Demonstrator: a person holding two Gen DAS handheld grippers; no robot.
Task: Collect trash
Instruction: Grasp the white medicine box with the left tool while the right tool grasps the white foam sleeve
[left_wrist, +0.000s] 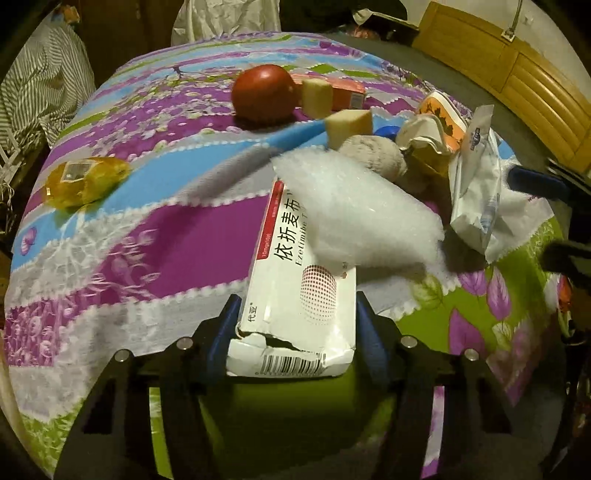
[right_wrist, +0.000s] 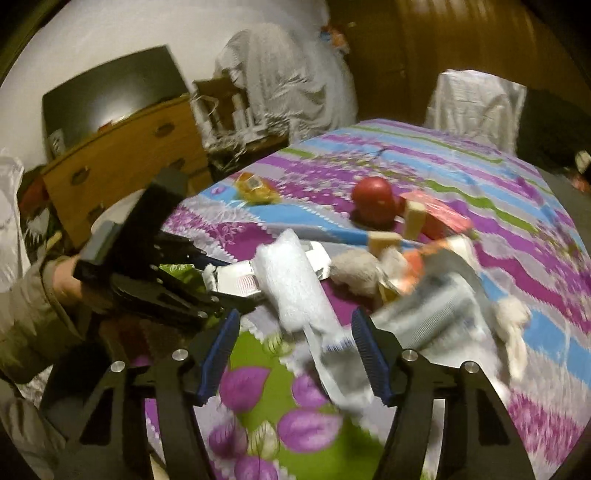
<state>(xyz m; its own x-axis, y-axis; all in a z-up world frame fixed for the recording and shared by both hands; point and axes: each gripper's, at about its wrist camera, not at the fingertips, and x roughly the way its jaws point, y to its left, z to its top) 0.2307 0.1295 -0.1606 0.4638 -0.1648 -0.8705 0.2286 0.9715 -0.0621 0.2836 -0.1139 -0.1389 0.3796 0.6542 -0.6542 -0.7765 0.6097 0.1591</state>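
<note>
1. You have barely started: no bin or bag for the trash shows in either view, and the litter sits in one heap on the table (left_wrist: 177, 236), on its purple, blue and green floral cloth.
2. Your left gripper (left_wrist: 297, 317) has its jaws closed on the white medicine box (left_wrist: 295, 291), the blue pads against both long sides; the box's near end is torn open above the barcode, and its far end lies under a wad of white bubble wrap (left_wrist: 351, 206).
3. Your right gripper (right_wrist: 295, 350) has its jaws part-open around a blurred white strip trailing from the bubble wrap (right_wrist: 291, 280); whether the pads press on it you cannot tell (motion blur hides the contact).
4. Left to gather: a white plastic wrapper (left_wrist: 476, 188), a crumpled orange-and-white packet (left_wrist: 439, 125), a grey wad (left_wrist: 373, 155) and a yellow packet (left_wrist: 85, 181) lying apart.
5. The red tomato (left_wrist: 264, 92) and the pale cubes (left_wrist: 347, 125) look like food rather than trash, as far as you can judge.
</note>
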